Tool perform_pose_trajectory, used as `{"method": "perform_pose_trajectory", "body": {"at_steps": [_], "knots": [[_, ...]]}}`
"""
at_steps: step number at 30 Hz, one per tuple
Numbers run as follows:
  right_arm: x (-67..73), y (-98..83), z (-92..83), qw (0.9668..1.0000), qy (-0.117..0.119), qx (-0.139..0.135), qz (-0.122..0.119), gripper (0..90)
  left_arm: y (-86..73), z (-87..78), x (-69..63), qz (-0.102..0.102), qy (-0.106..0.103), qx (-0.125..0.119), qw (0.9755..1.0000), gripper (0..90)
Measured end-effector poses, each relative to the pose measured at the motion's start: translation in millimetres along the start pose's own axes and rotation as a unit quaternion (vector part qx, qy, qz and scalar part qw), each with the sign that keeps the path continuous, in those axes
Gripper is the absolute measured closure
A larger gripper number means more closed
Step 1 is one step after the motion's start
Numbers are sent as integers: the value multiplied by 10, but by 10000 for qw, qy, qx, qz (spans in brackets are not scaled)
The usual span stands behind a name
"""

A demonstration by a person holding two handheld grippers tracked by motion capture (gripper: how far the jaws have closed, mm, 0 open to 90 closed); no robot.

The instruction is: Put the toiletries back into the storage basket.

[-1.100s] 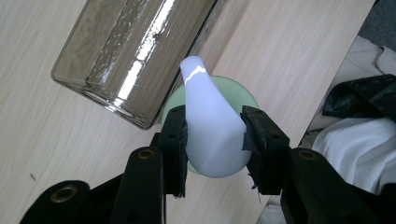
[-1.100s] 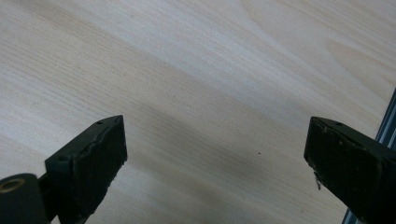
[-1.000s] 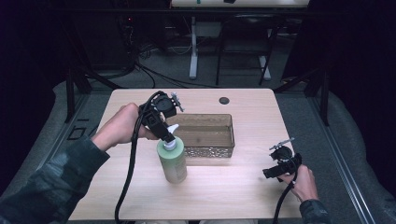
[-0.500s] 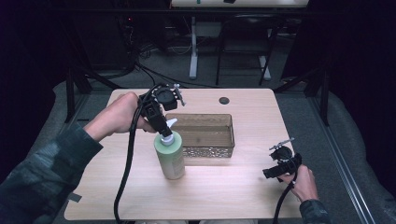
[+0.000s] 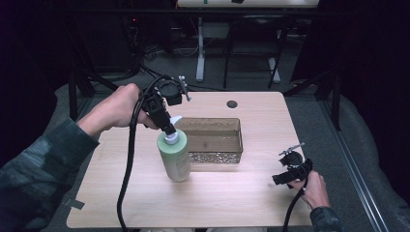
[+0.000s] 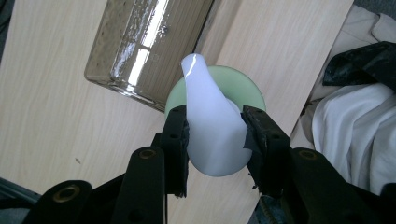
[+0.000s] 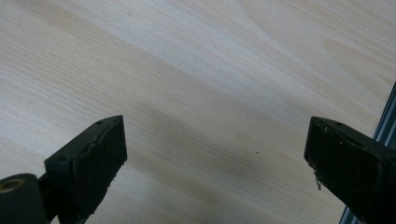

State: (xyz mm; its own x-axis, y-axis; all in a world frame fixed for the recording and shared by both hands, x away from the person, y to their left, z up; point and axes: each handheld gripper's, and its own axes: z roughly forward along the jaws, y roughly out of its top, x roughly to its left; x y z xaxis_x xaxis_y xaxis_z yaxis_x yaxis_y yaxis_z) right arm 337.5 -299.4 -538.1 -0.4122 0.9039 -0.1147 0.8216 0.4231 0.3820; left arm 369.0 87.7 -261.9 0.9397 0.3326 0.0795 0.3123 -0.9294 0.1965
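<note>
One pale green bottle (image 5: 175, 157) stands upright on the wooden bench (image 5: 145, 203), just beside the near left corner of a single clear glass tray (image 5: 215, 140). The tray is rectangular, has a textured wall, and looks empty; the wood grain shows through its floor. In the left gripper view the tray (image 6: 140, 42) lies beyond the bottle's (image 6: 247, 88) green shoulder, close to it.

The left gripper (image 5: 167, 128) comes down onto the bottle from above, its two black jaws closed against either side of the white pump head (image 6: 212, 126), whose spout points toward the tray. A thick black cable (image 5: 128, 159) trails from this gripper across the bench's near left part and over the front edge.

The right gripper (image 5: 285, 176) sits well apart from bottle and tray, low over the near right area of the bench, held in the person's right hand (image 5: 316, 188). Its jaws stand wide apart with bare wood between them, holding nothing.

One small dark round hole (image 5: 232, 104) marks the far side of the bench, behind the tray. White cloth (image 6: 350, 135) shows past the bench edge in the left gripper view.
</note>
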Motion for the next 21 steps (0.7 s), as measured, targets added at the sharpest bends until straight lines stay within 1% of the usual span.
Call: {"method": "perform_pose_trajectory", "body": {"at_steps": [4, 7, 8, 9, 11, 14, 15, 16, 19, 21], "knots": [[1, 0, -1, 10000, 5, 4, 1, 52, 14, -75, 12, 41, 57, 3, 10000, 630], [0, 1, 2, 10000, -2, 2, 0, 52, 29, -143, 25, 45, 89, 24, 9999, 630], [1, 1, 1, 10000, -7, 8, 0, 52, 32, -159, 25, 17, 107, -7, 9999, 630], [2, 1, 2, 10000, -3, 12, -6, 52, 44, -194, 33, 57, 134, 17, 9999, 630], [0, 0, 3, 10000, -3, 11, 1, 52, 48, -207, 39, 58, 166, 0, 9998, 630], [0, -1, 2, 10000, -8, 17, 7, 52, 63, -255, 73, 39, 208, 47, 9998, 630], [-1, -1, 3, 10000, -6, 18, 7, 52, 69, -281, 119, -9, 221, 42, 9997, 630], [-1, -1, 3, 10000, -6, 18, 7, 52, 69, -281, 119, -9, 221, 42, 9997, 630], [-1, 0, 7, 10000, 10, 36, -6, 52, 79, -326, 207, -125, 225, 49, 9997, 630], [-2, -1, 11, 10000, 15, 43, -5, 52, 81, -331, 220, -143, 236, 22, 9996, 630]]}}
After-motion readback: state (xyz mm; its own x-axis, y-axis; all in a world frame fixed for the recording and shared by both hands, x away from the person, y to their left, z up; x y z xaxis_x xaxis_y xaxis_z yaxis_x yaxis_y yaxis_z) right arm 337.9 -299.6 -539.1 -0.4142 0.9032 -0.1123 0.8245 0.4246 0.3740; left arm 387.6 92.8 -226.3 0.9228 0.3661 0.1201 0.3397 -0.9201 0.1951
